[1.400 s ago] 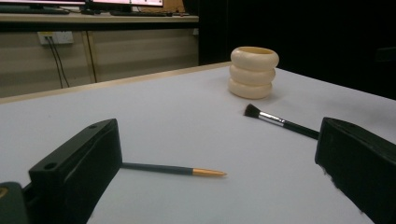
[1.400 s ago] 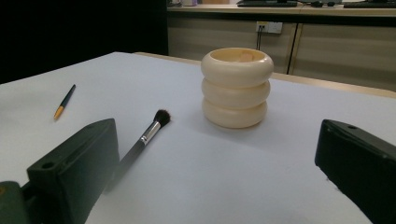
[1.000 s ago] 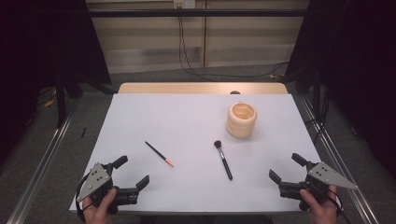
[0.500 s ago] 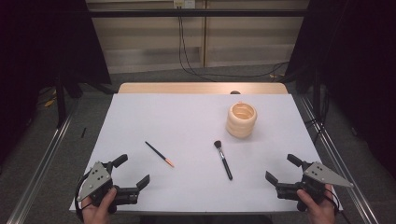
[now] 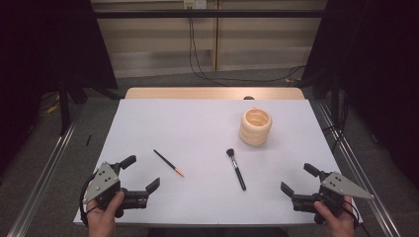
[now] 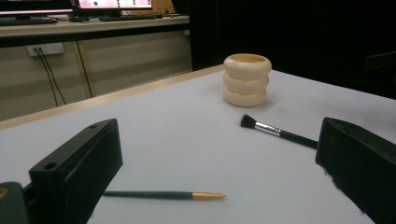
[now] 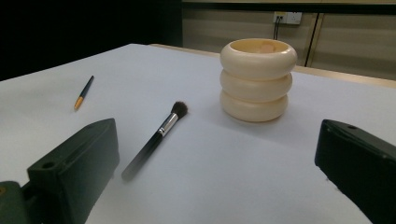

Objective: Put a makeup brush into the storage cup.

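A cream ribbed holder [image 5: 256,127] [image 6: 246,79] [image 7: 258,79] stands upright right of the table's middle. A black makeup brush [image 5: 236,169] [image 6: 278,132] [image 7: 156,135] lies in front of it, bristles toward the holder. Left of that lies a thin dark brush with an orange tip [image 5: 168,163] [image 6: 164,195] [image 7: 83,92]. My left gripper [image 5: 141,174] is open near the front left corner, close to the thin brush. Near the front right corner my right gripper [image 5: 300,178] is open, with nothing between its jaws.
A white sheet covers the table [image 5: 197,128], with a wooden strip [image 5: 212,94] along the far edge. Metal rails [image 5: 47,163] run along the floor on both sides. Cables [image 5: 197,54] hang down the far wall.
My right gripper has shifted slightly left and toward the table's middle. The left gripper and the objects have stayed where they were.
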`<action>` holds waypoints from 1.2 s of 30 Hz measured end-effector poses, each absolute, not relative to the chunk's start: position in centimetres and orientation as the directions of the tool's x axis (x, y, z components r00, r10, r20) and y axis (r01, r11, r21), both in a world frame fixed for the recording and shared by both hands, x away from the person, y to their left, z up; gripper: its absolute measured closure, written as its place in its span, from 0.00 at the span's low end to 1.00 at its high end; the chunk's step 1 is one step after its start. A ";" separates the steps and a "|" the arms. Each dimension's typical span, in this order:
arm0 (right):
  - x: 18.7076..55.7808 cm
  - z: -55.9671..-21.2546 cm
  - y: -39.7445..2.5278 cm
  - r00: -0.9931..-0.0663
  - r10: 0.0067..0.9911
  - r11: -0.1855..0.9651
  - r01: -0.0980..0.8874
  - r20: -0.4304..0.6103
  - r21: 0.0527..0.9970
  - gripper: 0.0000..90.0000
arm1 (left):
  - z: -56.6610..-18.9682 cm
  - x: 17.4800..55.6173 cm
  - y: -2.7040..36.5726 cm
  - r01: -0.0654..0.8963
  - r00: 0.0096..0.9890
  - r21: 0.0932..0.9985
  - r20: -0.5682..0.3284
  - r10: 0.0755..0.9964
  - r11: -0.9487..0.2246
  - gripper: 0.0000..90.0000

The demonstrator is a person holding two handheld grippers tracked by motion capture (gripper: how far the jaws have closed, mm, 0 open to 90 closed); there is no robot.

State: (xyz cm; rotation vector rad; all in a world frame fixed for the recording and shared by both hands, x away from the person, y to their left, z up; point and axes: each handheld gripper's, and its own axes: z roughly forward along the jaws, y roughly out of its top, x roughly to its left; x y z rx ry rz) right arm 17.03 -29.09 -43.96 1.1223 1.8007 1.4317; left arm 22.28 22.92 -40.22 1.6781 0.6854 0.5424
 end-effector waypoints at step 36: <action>17.0 -43.9 -29.1 -0.483 0.873 0.066 0.252 0.067 0.965 0.00 | -37.5 28.7 20.2 0.116 0.747 0.982 0.014 0.665 -0.150 0.01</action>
